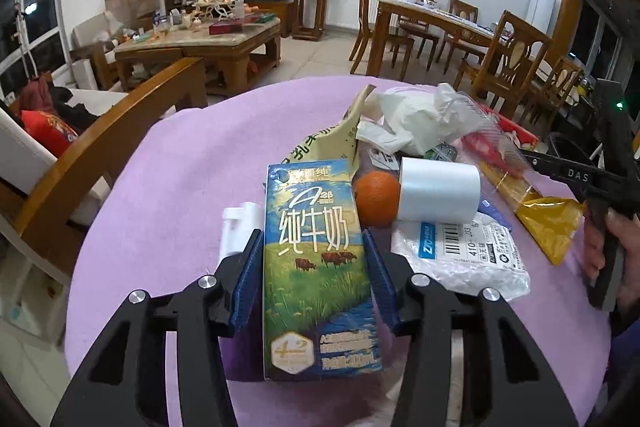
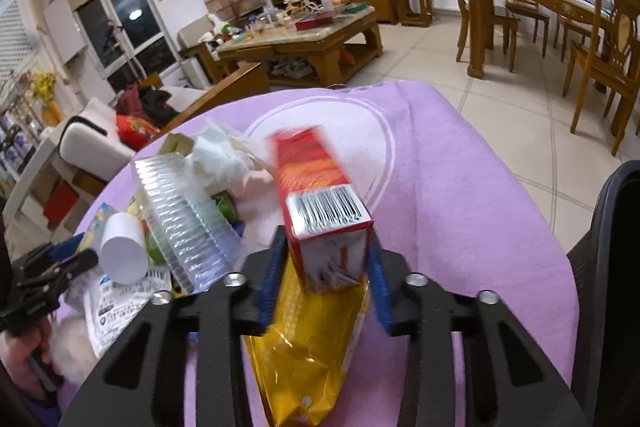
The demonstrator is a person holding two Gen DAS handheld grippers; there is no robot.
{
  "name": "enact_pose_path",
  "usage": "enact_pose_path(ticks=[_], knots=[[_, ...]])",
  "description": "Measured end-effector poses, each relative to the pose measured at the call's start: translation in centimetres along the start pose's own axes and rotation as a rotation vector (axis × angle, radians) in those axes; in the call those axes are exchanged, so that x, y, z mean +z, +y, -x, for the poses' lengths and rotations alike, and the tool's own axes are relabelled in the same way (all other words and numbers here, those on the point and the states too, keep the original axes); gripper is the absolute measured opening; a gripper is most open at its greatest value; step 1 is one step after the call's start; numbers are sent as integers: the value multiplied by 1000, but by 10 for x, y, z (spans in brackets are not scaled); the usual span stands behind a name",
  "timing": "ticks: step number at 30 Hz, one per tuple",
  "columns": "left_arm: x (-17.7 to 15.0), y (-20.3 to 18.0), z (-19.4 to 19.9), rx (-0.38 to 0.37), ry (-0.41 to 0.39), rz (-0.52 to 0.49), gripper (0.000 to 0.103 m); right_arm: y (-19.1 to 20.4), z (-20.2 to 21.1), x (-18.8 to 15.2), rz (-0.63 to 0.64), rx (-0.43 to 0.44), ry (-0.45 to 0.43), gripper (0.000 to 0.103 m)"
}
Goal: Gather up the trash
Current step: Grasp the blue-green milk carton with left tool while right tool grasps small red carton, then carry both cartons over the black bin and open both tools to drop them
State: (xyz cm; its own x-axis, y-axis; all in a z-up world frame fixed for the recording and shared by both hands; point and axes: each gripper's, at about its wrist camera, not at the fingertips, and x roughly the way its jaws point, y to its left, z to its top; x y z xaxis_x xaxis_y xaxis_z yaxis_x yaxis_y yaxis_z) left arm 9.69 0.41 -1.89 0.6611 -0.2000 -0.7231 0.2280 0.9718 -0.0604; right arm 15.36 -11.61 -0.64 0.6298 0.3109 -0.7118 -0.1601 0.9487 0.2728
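Observation:
Trash lies piled on a round table with a purple cloth (image 1: 180, 187). My left gripper (image 1: 314, 259) is shut on a blue and green milk carton (image 1: 316, 267), its blue pads against both sides. My right gripper (image 2: 326, 267) is shut on a red and white box (image 2: 320, 203), tilted and blurred, above a yellow foil bag (image 2: 312, 355). In the left wrist view an orange (image 1: 376, 197), a white paper cup (image 1: 438, 193), crumpled tissue (image 1: 416, 115) and a labelled plastic bag (image 1: 468, 255) lie past the carton. The right gripper's handle (image 1: 600, 183) shows at the right.
A clear ribbed plastic tray (image 2: 184, 223), the cup (image 2: 122, 251) and tissue (image 2: 224, 155) lie left of the red box. A black bin rim (image 2: 612, 267) stands at the right. A wooden sofa arm (image 1: 104, 147) is left of the table; dining chairs (image 1: 504, 67) stand beyond.

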Motion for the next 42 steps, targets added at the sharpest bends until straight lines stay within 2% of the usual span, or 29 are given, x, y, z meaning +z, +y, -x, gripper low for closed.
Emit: enact_pose_path(ticks=[5,12,15,24,26,28,30,32,34,36,42], knots=[[-2,4,7,-31,-22,17,49,-1,18,-6,7,20,-52,33],[-3,3,37,-83,-125,54,49,-3,58,-22,11,61,-119,32],[0,-2,51,-110,-169,48,49,-9,85,-35,-13,115,-158,32],[24,-50,72,-222,-253,9,49,-34,138,-43,-35,143,-240,32],[32,-69,70,-250,-259,-12,49,-58,164,-48,-58,132,-280,32],[39,-88,66,-280,-263,-32,49,-64,170,-51,-66,127,-290,32],[41,-106,63,-305,-265,-50,49,-96,192,-58,-105,109,-323,32],[47,-125,57,-335,-262,-75,49,-103,197,-61,-113,102,-330,32],[50,-145,50,-363,-254,-97,49,-132,217,-72,-152,76,-356,33],[54,-165,43,-393,-245,-118,49,-141,222,-75,-163,68,-364,32],[56,-215,21,-486,-210,-162,49,-208,255,-102,-247,21,-402,33]])
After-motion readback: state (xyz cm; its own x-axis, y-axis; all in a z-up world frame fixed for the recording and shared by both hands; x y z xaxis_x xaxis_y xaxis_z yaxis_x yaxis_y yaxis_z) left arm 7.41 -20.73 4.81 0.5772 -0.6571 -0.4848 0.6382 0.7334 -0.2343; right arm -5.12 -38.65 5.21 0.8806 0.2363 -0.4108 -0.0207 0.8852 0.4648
